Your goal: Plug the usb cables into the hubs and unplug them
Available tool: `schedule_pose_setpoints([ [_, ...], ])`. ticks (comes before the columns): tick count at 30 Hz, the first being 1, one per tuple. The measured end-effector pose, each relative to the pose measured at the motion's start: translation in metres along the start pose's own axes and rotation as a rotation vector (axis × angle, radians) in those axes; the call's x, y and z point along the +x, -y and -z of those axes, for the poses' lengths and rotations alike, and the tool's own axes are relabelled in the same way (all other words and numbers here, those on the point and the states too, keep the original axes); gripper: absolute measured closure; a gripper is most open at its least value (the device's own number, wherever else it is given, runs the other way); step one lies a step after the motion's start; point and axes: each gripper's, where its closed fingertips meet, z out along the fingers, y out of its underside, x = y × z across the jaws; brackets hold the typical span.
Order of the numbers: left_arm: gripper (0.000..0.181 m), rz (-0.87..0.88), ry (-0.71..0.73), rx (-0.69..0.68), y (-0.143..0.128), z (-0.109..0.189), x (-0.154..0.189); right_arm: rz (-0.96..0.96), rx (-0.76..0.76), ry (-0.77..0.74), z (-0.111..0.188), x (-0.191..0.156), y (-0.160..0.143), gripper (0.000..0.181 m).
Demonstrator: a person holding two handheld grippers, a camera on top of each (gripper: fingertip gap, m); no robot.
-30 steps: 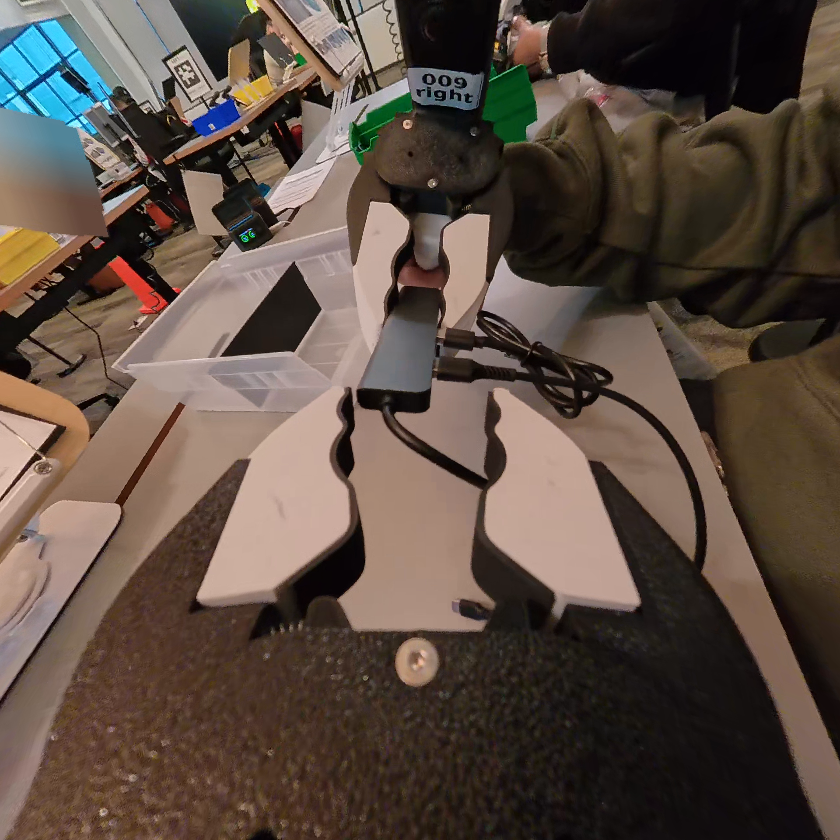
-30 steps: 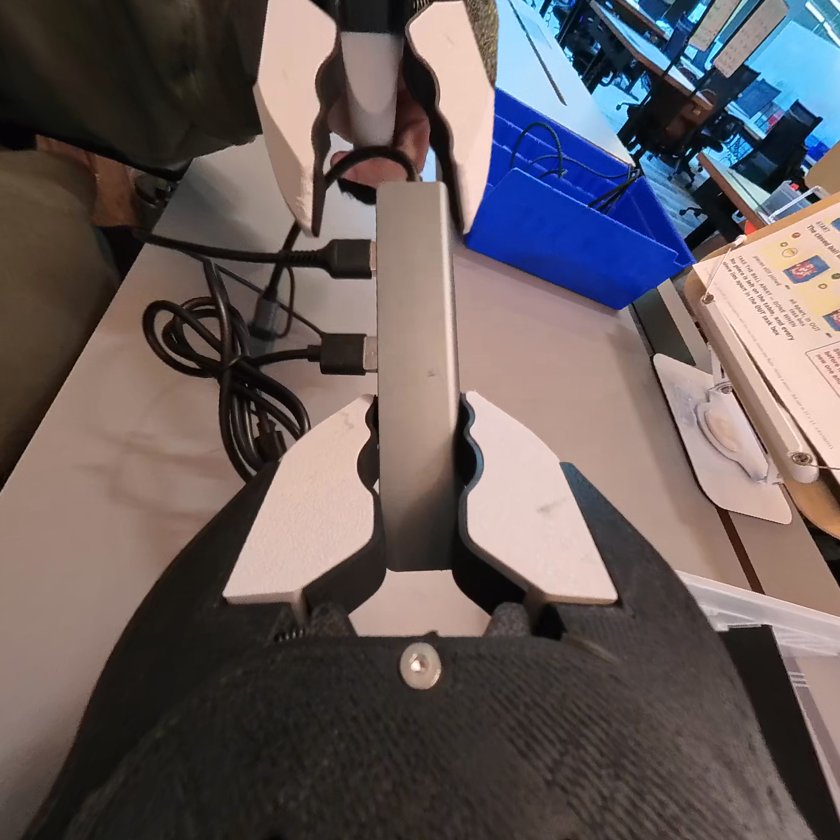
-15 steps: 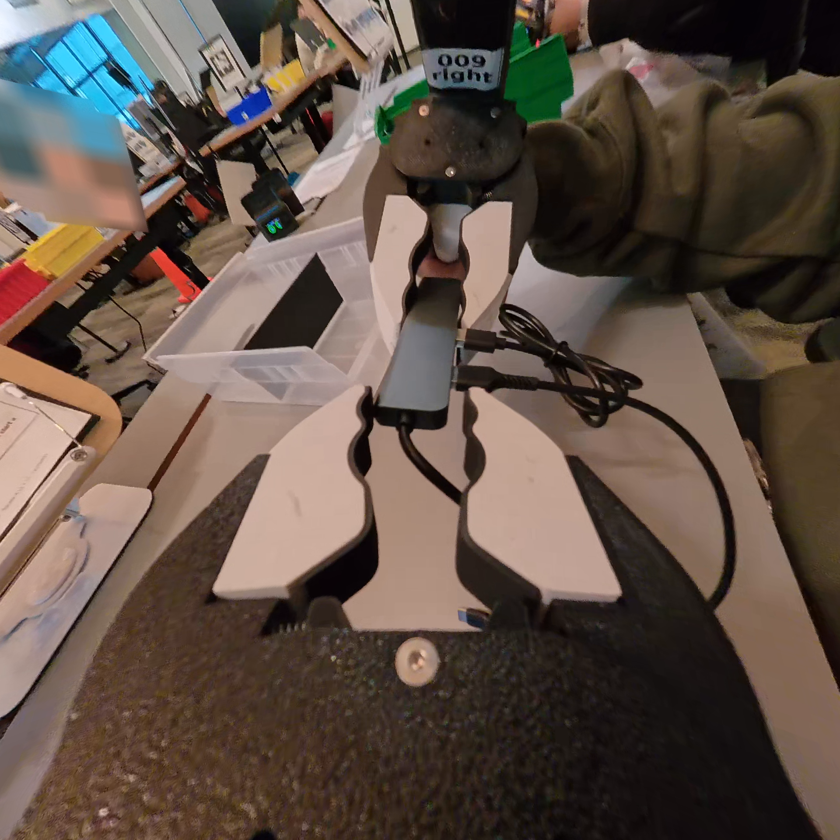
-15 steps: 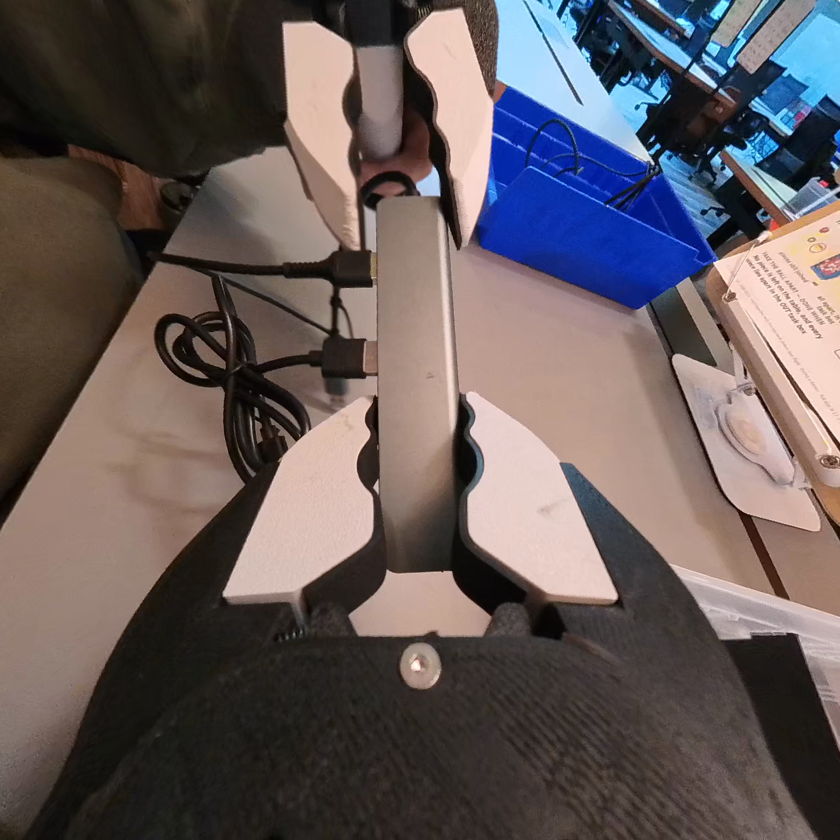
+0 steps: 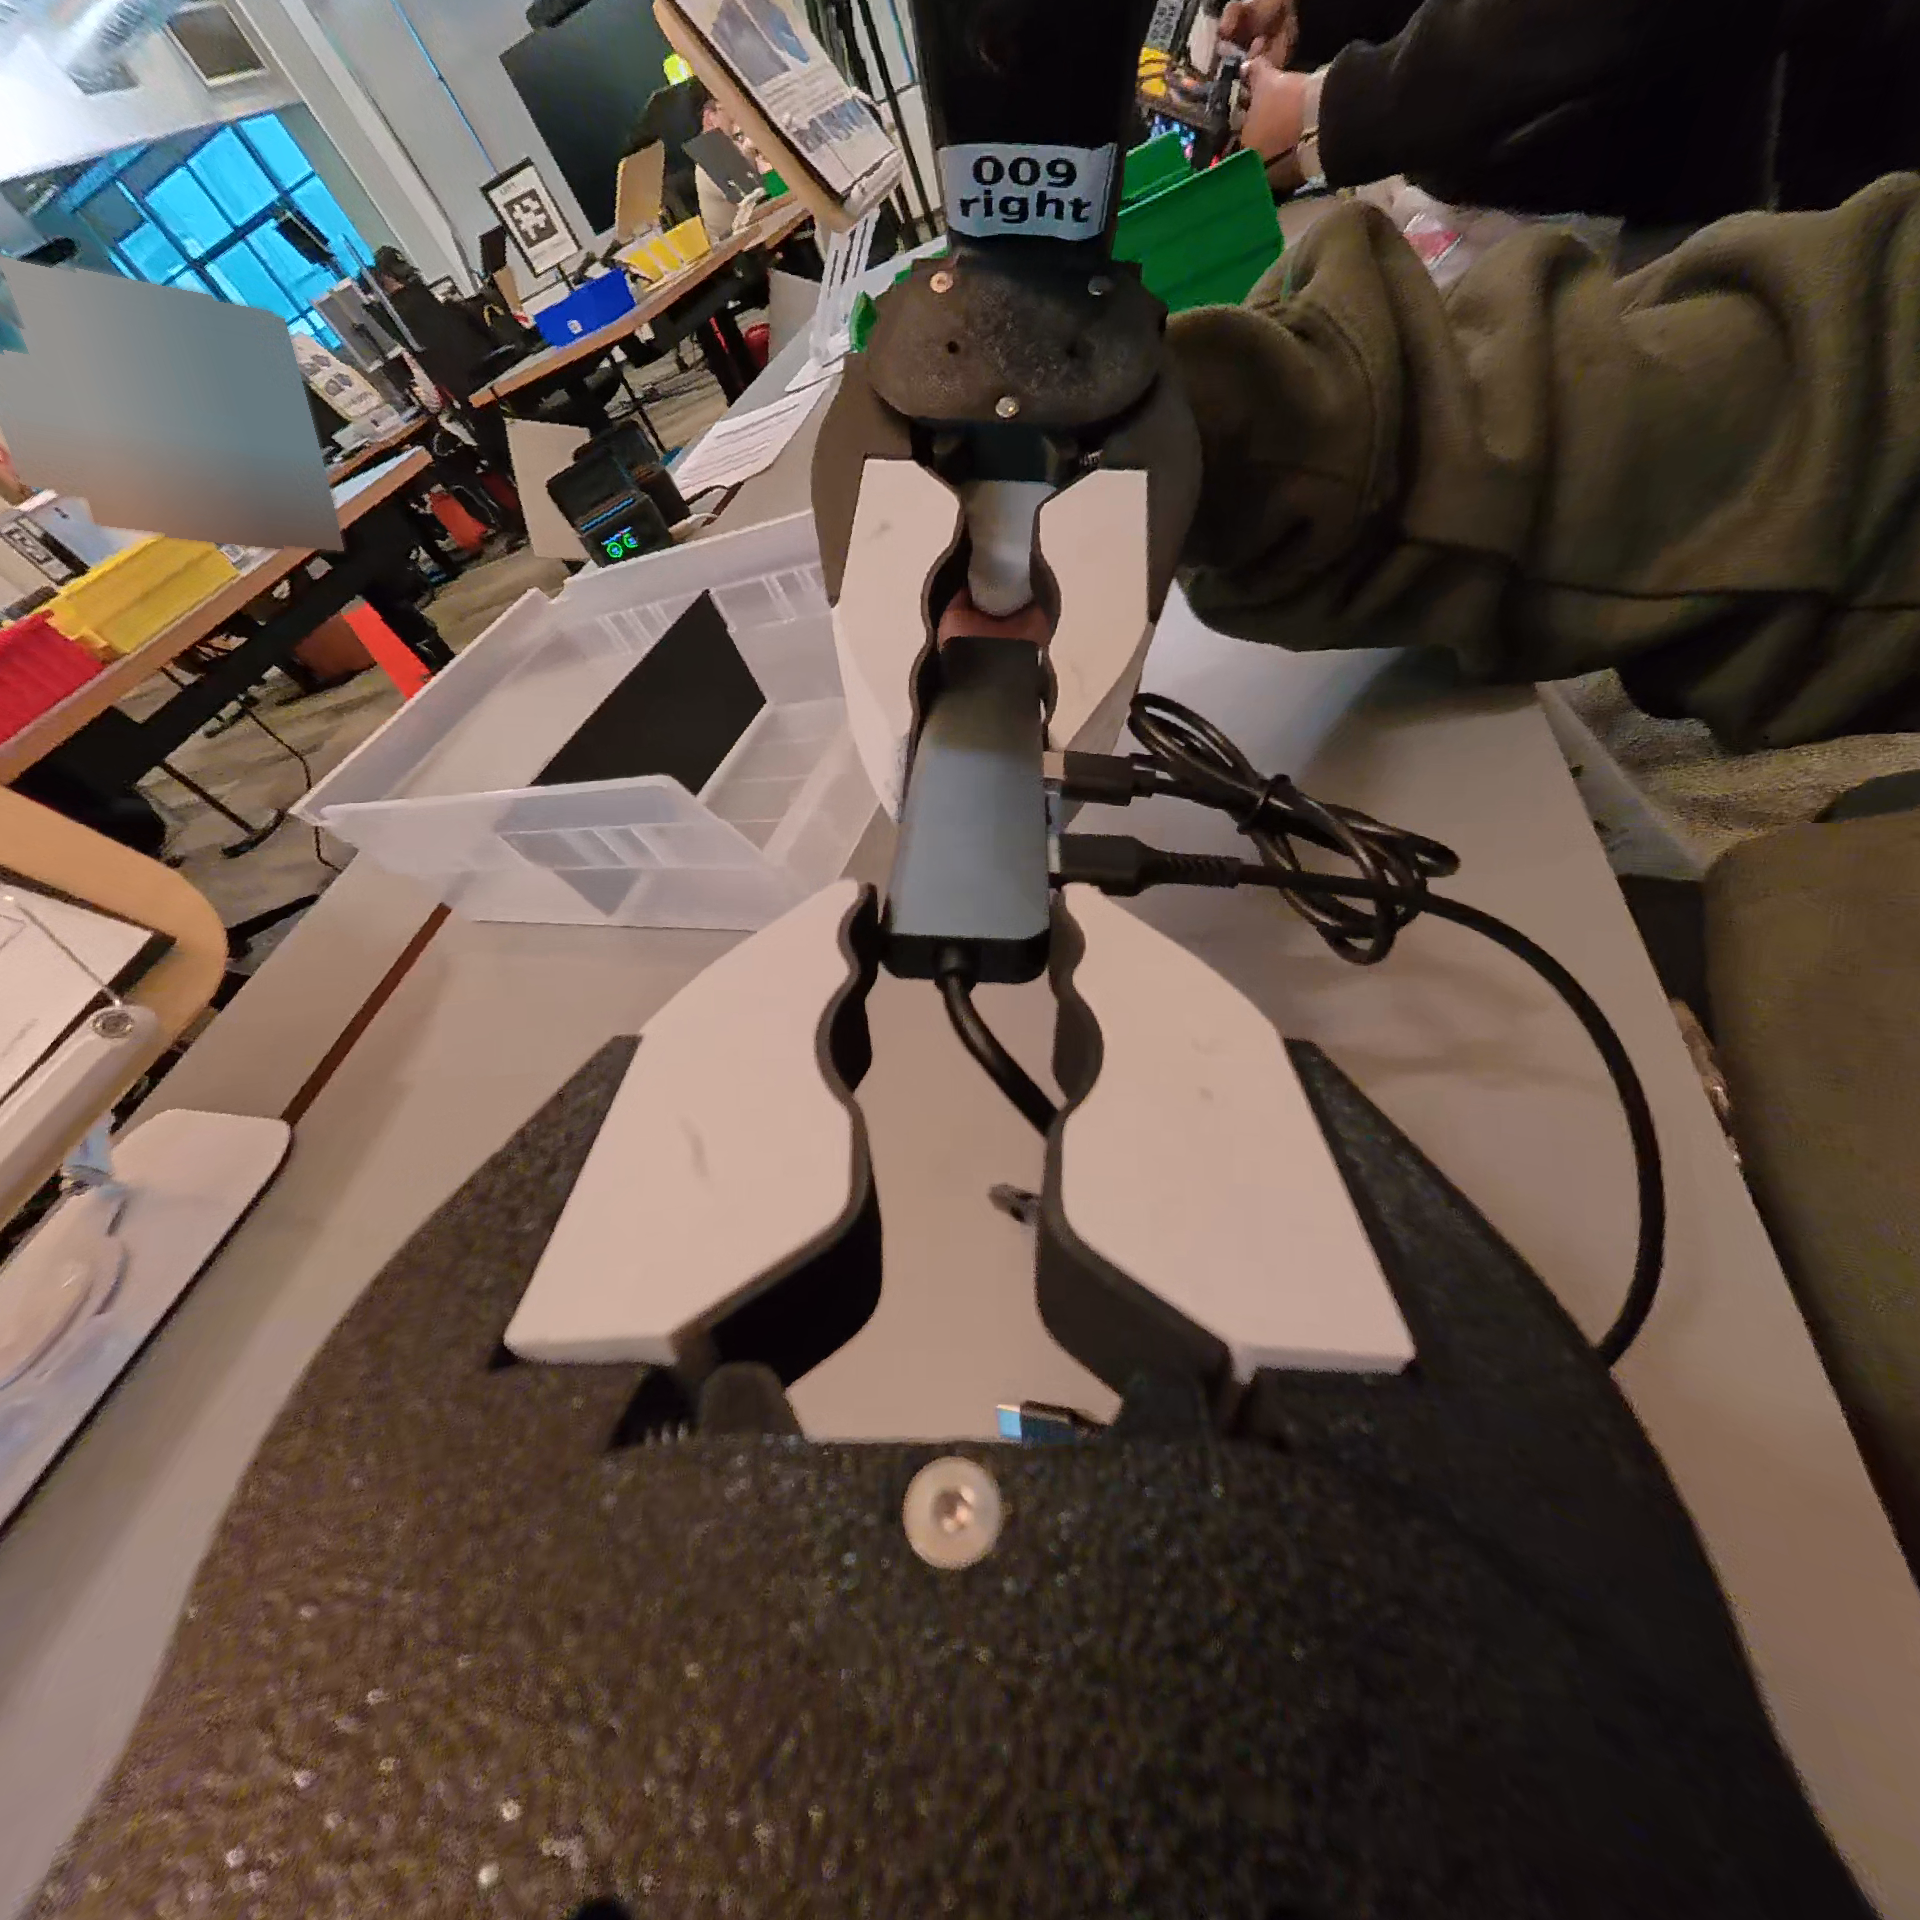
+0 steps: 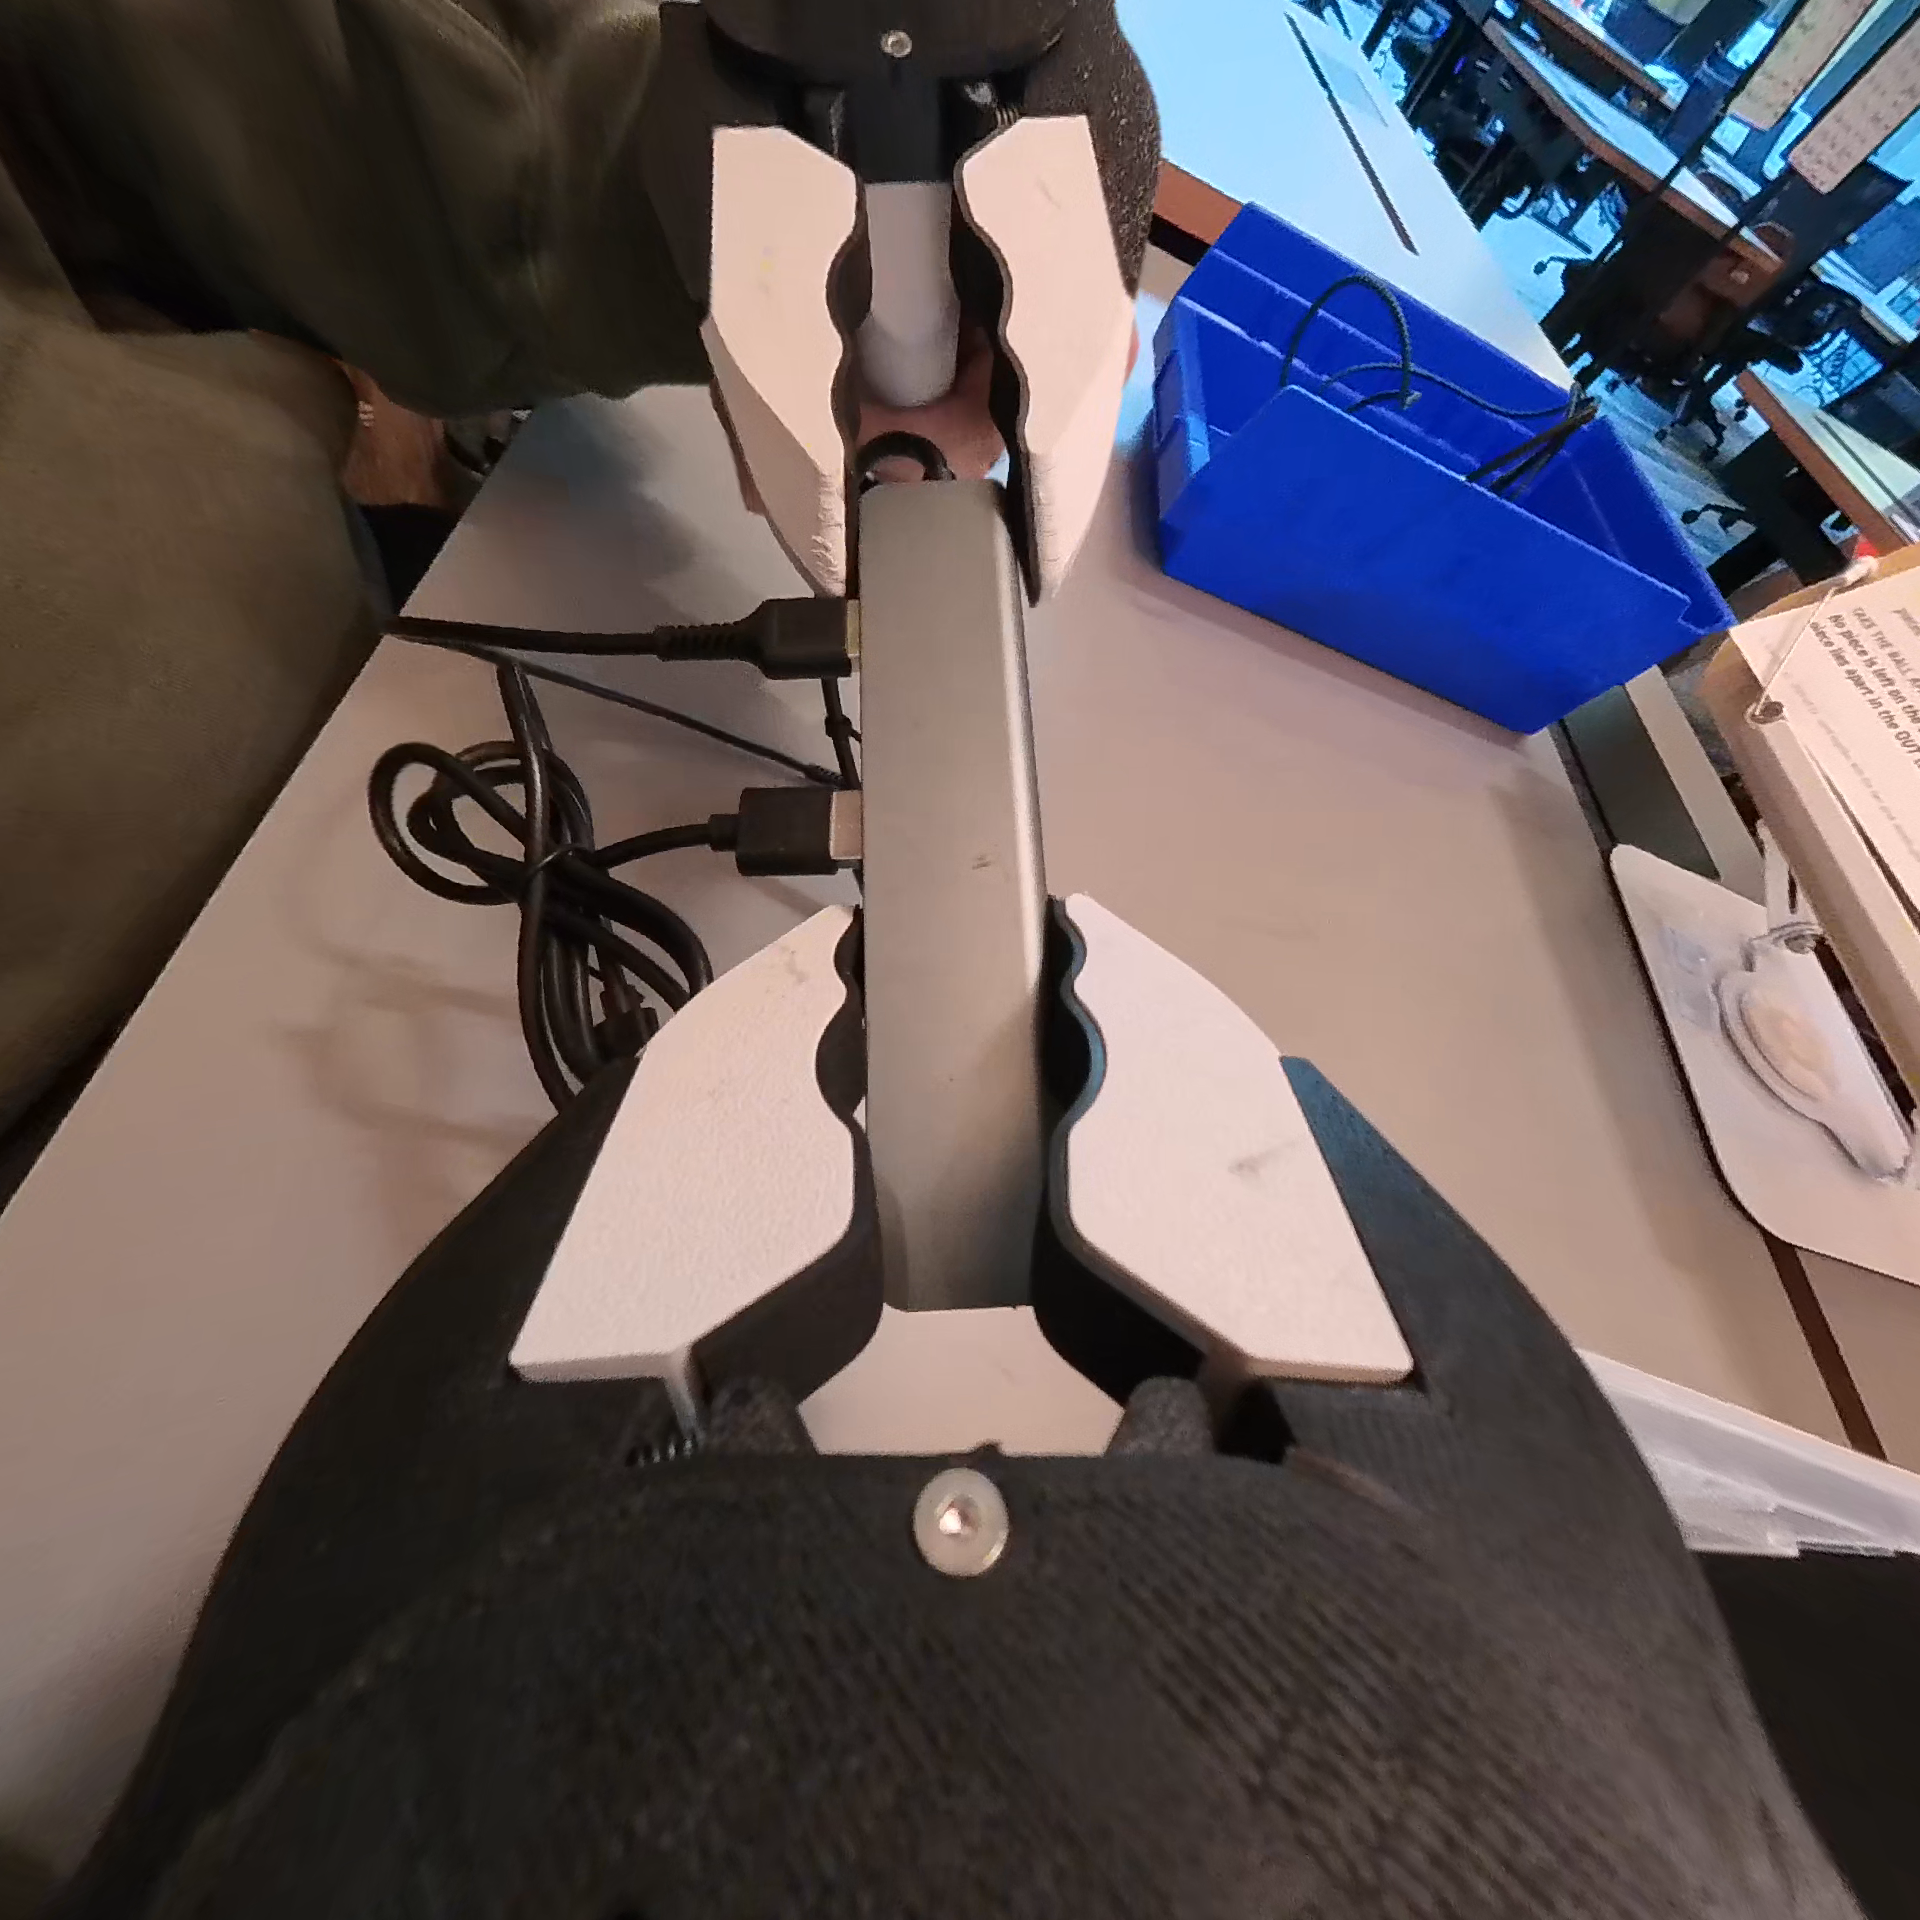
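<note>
A grey USB hub (image 5: pixel 971 821) is held level above the table, also shown in the right wrist view (image 6: pixel 951 831). My right gripper (image 6: pixel 951 914) is shut on one end of it; it shows from the front in the left wrist view (image 5: pixel 982 748). My left gripper (image 5: pixel 966 909) has its fingertips closed against the hub's other end, where the hub's own black cable (image 5: pixel 987 1039) comes out. It shows in the right wrist view (image 6: pixel 935 571). Two black USB plugs (image 6: pixel 800 644) (image 6: pixel 795 847) sit in the hub's side ports; their cables (image 5: pixel 1299 831) lie coiled on the table.
A clear plastic bin (image 5: pixel 623 831) stands on the table (image 5: pixel 1351 1091) beyond the hub. A blue bin (image 6: pixel 1403 540) with cables stands to the right in the right wrist view, with a clipboard stand (image 6: pixel 1829 727) near it. An olive sleeve (image 5: pixel 1558 468) holds the right gripper.
My left gripper has moved forward to the hub's near end and its fingers have closed in on it. The right gripper has kept its hold on the hub.
</note>
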Motion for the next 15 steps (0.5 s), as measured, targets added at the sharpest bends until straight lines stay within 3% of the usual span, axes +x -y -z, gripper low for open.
schedule_pose_setpoints([
  [15, 0.151, 0.05, 0.104, -0.022, -0.014, 0.012, 0.005, 0.008, 0.001, 0.002, -0.014, -0.001, 0.006, 0.149],
])
